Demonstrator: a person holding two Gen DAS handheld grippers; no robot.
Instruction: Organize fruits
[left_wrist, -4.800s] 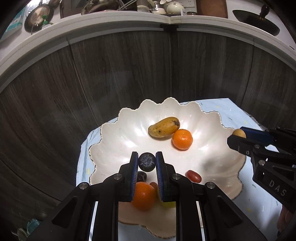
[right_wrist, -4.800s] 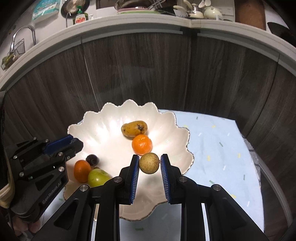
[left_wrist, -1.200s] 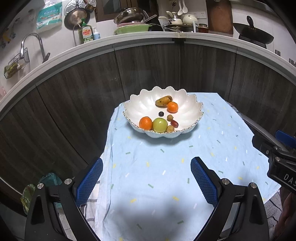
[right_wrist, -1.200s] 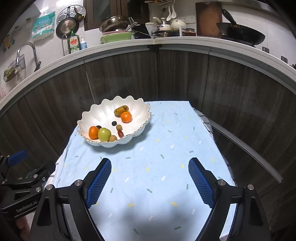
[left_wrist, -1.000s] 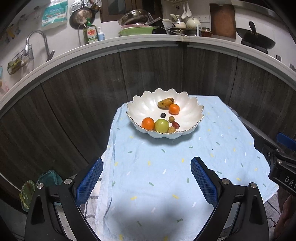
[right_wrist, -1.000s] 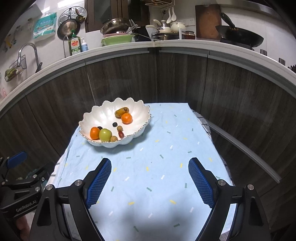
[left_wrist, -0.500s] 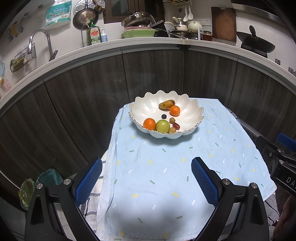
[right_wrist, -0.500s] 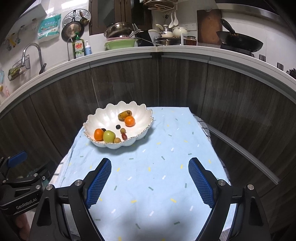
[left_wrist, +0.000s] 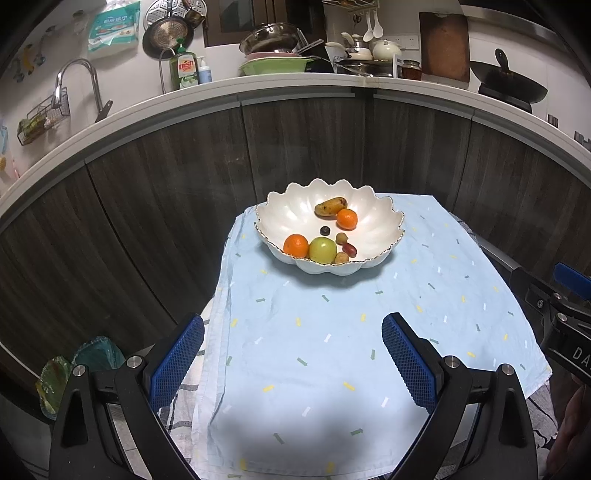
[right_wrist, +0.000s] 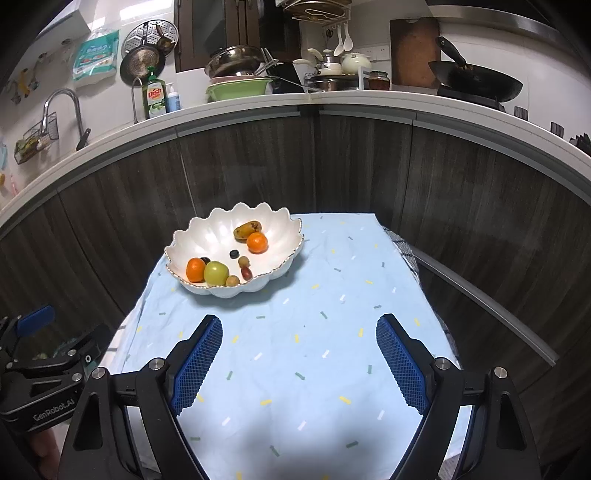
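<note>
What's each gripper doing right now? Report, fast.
Left gripper: jaws open, holding nothing.
Right gripper: jaws open, holding nothing.

**Cloth-covered table, one bowl on it**

The table shows only at its right edge, as a metal rim past the cloth. The cloth is pale blue with small scattered marks and covers the whole top, hanging over the left side and the near edge. A checked cloth peeks out from under it, just beside the left claw's left finger and again at the far right edge. A white scalloped bowl with a thin gold rim sits straight on the blue cloth, well ahead of both claws, toward the far left corner. Between the bowl and the claws the cloth lies bare and flat.
</note>
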